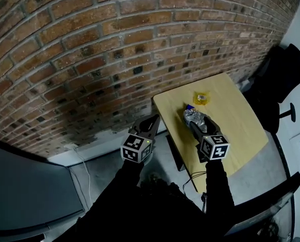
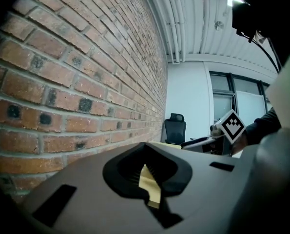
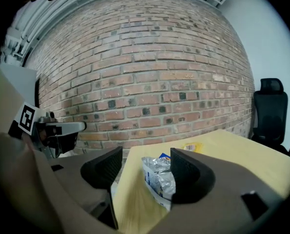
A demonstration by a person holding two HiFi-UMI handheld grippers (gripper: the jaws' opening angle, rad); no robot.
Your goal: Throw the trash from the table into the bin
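Note:
A crumpled silver snack packet (image 1: 194,117) lies on the wooden table (image 1: 240,130) near its left edge. My right gripper (image 1: 192,122) is over it and open. In the right gripper view the packet (image 3: 159,177) sits between the spread jaws of that gripper (image 3: 145,160), close against the right one. A small yellow wrapper (image 1: 202,97) lies farther back on the table (image 3: 232,150). My left gripper (image 1: 152,124) hangs off the table's left side by the brick wall. Its jaws (image 2: 147,172) are together on a yellowish scrap (image 2: 149,184). No bin is in sight.
A brick wall (image 1: 89,49) runs along the far side. A black office chair (image 1: 283,74) stands past the table's right end. Cables (image 1: 192,176) lie on the grey floor under the table's near edge, and a white ledge (image 1: 89,147) follows the wall's foot.

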